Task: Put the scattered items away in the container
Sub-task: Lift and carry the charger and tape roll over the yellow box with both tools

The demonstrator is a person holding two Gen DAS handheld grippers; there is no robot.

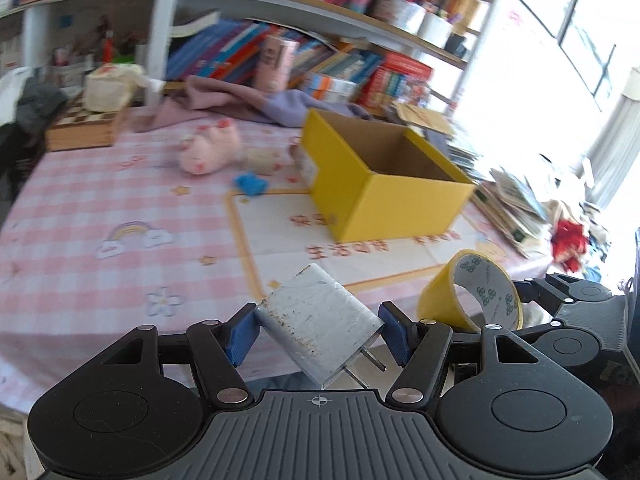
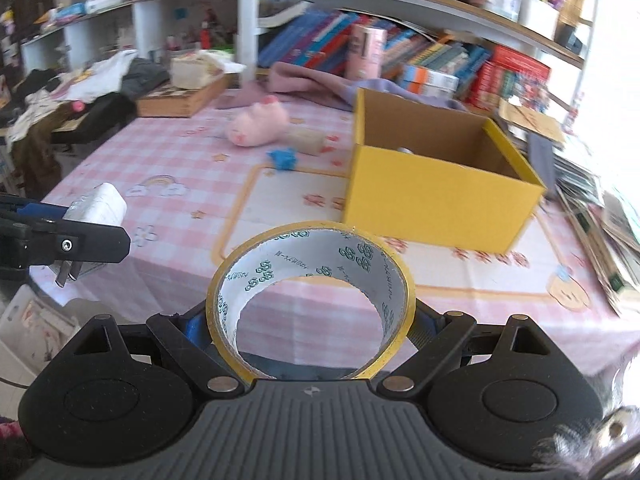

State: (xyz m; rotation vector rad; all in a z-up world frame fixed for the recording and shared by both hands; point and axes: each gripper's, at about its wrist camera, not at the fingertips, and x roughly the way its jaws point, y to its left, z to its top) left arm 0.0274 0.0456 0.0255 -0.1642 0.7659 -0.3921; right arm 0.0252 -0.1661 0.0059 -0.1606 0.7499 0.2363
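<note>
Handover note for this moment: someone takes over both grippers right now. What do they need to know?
Left gripper: shut on the white charger plug, prongs toward the camera.
Right gripper: shut on the yellow tape roll.
Both are held above the near edge of the table, short of the yellow box.
Done: something pale already lies in the box; hard to tell what.
Left: drop plug and tape in, then collect the pink plush, the cream roll and the blue piece beyond the box's left side.

Crowded bookshelves (image 1: 320, 8) behind; bright window (image 1: 568, 20) at right
</note>
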